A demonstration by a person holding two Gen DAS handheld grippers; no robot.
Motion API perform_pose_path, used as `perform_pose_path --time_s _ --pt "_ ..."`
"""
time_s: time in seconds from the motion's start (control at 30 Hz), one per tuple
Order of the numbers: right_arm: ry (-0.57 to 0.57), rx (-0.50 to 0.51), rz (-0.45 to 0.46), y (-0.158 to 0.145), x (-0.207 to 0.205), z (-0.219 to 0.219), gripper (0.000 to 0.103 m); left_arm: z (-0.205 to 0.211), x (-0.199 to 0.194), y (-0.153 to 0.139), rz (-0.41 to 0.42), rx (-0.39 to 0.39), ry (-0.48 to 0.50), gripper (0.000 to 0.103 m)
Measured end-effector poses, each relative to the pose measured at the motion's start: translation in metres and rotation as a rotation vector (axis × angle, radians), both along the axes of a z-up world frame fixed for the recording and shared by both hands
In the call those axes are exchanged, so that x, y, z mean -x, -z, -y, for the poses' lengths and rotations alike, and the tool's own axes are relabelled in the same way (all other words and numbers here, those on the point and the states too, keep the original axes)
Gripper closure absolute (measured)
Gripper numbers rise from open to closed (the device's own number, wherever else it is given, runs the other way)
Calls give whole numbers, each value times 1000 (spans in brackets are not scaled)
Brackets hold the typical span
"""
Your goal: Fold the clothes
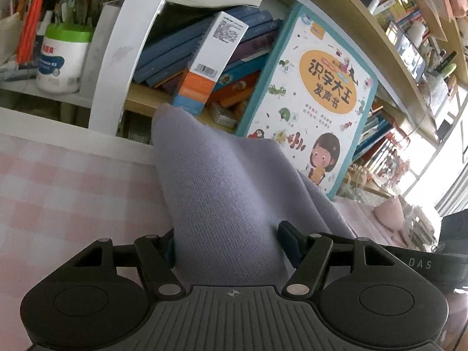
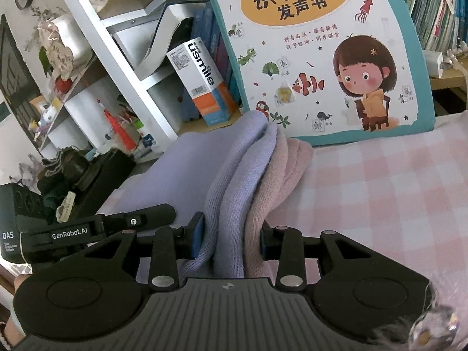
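A lavender knitted garment (image 1: 216, 181) rises in a peak between the jaws of my left gripper (image 1: 229, 241), which is shut on a thick fold of it. In the right wrist view the same lavender garment (image 2: 234, 175) runs forward in bunched folds, with a pink fleecy garment (image 2: 280, 175) pressed against its right side. My right gripper (image 2: 231, 237) is shut on both layers together. The left gripper's black body (image 2: 96, 228) shows at the left of the right wrist view, just beside the cloth.
A pink checked tablecloth (image 2: 380, 193) covers the table. A large children's book (image 2: 321, 58) leans upright behind the clothes, next to a toothpaste box (image 2: 204, 84) and stacked books (image 1: 204, 49). A white shelf frame (image 1: 122, 44) and a pen pot (image 1: 63, 58) stand at left.
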State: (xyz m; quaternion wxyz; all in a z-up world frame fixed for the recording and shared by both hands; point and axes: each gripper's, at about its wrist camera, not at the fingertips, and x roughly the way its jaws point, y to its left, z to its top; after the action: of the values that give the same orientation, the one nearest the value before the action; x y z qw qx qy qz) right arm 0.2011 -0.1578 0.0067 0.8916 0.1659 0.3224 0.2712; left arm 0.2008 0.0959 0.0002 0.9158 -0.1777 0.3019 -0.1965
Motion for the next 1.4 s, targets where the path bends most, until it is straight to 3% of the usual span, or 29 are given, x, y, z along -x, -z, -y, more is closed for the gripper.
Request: perform_pose_path --time_s 0.33,0.57,0.8,1.03,1.27,1.4 --pt "29 -12 -9 11 -13 3 68 1 -10 9 14 1 -16 34" --pt "44 -2 -4 13 -11 2 61 1 -9 11 4 -3 -30 26" --pt "47 59 61 3 7 2 38 13 8 -2 37 -113 -40 13" --pt "61 140 170 -9 40 8 30 10 39 -17 110 -140 -101 10" --pt "120 258 243 -10 73 13 24 35 80 -31 201 -292 -125 9" --pt "134 300 257 -8 89 17 21 51 103 -34 237 -312 -103 5"
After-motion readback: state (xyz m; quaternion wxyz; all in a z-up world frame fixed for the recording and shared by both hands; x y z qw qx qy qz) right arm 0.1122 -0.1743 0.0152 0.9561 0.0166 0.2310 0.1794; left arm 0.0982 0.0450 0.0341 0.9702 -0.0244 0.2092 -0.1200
